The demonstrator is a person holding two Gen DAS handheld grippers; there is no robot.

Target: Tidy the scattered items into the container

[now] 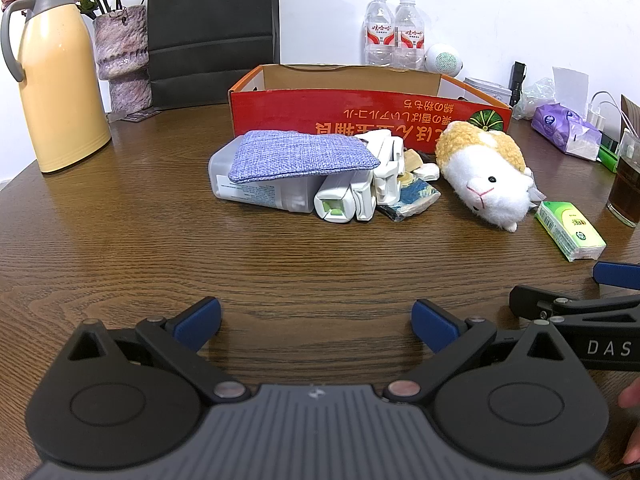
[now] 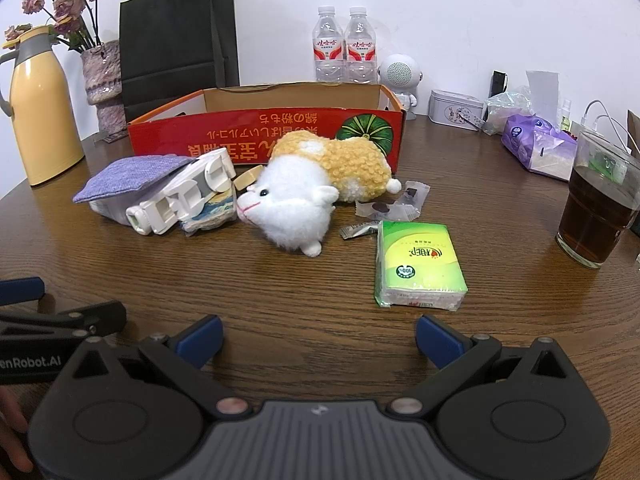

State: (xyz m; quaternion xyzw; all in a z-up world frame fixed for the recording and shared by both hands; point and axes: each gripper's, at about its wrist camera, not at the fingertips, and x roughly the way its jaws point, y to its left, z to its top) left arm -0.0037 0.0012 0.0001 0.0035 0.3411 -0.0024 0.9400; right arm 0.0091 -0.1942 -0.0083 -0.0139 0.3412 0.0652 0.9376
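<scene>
ahead, tissue pack [image 2: 419,264] near right tool [image 2: 319,340] (spread)

Box [image 2: 168,136] red outside with orange upside-down lettering, green pumpkin print, orange rim, plain brown inside; plush [image 2: 316,184] white face and belly, curly yellow-tan back, pink mouth stitch; pouch [image 2: 128,178] lilac-blue woven; tissue pack [image 2: 418,264] green-yellow; clips [image 2: 188,196] white, one with green end; flat packet [image 2: 212,210] beneath them blue and cream, perhaps wave print, mostly hidden; table [image 2: 304,304] dark brown woodgrain; flask [image 1: 60,92] pale yellow, grey lid; pads [image 1: 198,322] blue on black gripper arms.
</scene>
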